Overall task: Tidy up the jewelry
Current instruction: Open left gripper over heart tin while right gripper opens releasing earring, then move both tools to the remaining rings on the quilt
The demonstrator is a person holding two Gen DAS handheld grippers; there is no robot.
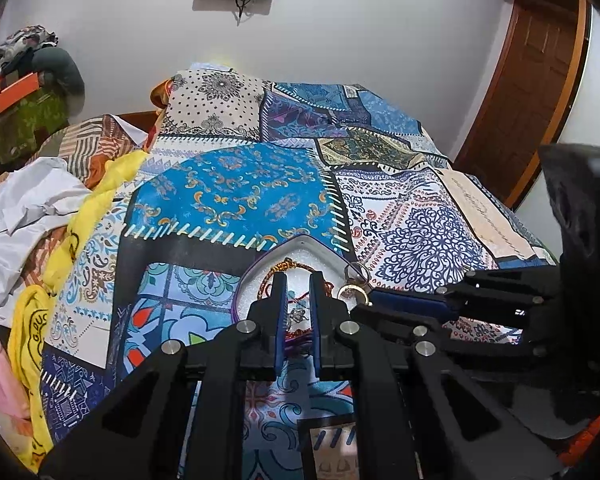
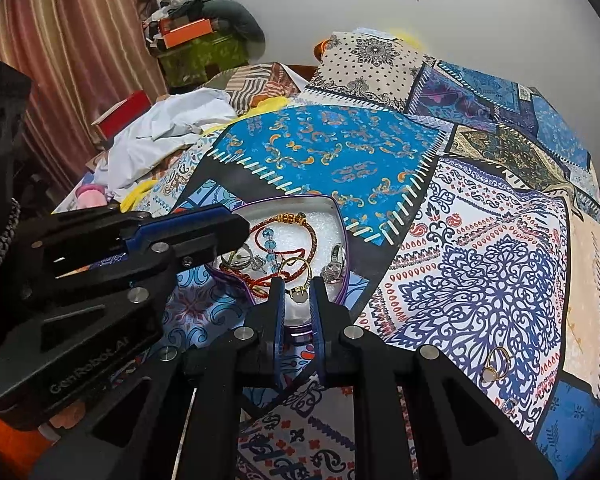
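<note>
A heart-shaped tin box lies on the patchwork bedspread and holds red cord bracelets, a silver ring and other pieces. My right gripper is over the box's near edge with its jaws narrowly apart around a gold ring with a pale stone. My left gripper hovers over the same box, jaws narrowly apart, nothing clearly held. In the left wrist view the right gripper's fingers carry the gold ring. Another gold ring lies on the bedspread at right.
The patchwork bedspread covers the bed. Crumpled white cloth and a yellow scarf lie along the left side. A small blue-stone piece lies near the loose ring. A wooden door stands at the far right.
</note>
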